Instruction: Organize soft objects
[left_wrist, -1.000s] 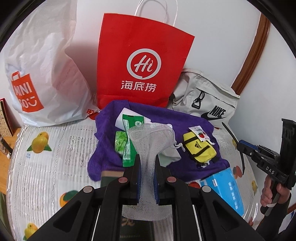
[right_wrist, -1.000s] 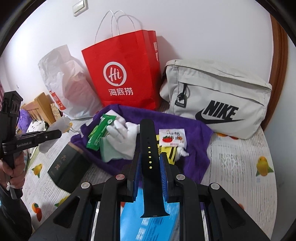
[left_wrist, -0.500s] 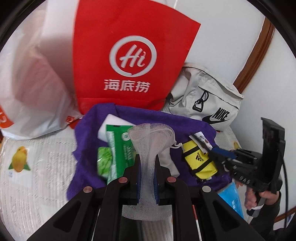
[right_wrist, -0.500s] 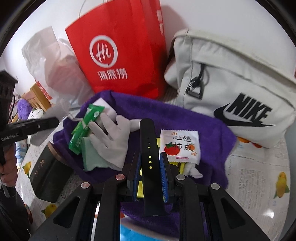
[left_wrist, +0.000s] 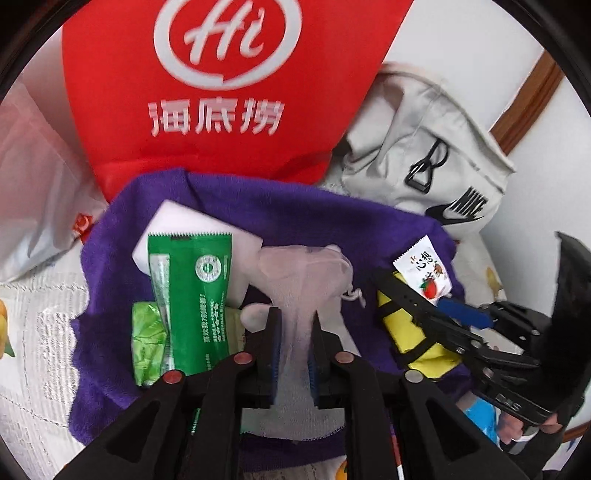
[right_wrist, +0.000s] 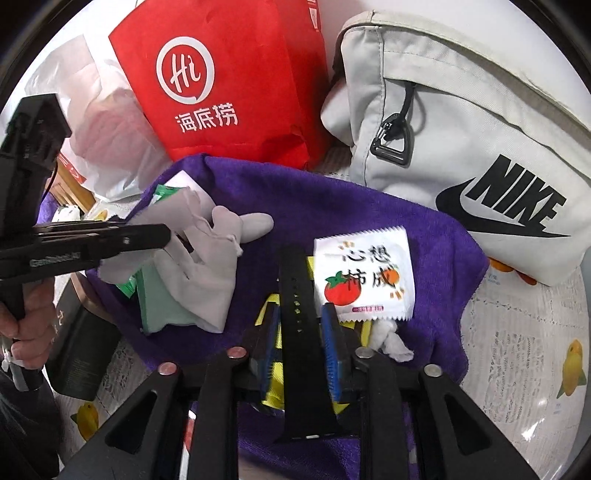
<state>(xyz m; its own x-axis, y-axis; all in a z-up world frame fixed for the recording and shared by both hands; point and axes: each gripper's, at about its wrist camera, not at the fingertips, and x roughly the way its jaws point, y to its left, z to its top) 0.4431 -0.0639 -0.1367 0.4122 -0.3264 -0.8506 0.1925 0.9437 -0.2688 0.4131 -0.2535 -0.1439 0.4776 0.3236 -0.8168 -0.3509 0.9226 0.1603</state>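
Purple towel (right_wrist: 369, 218), red bag (right_wrist: 236, 70) with white logo, black strap (right_wrist: 299, 317), green sachet (left_wrist: 192, 295), fruit-printed tablecloth (right_wrist: 524, 354)

My left gripper's frame is hiding the mesh pouch's (left_wrist: 295, 280) lower end; beyond it, the red bag (left_wrist: 221, 92) is running past the picture's top.

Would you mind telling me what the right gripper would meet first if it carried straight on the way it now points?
Probably the purple towel. The right gripper points steeply down at it, its fingers having just opened around the black watch strap, which lies over the yellow pouch. Depth is unclear, so the pouch might come first.
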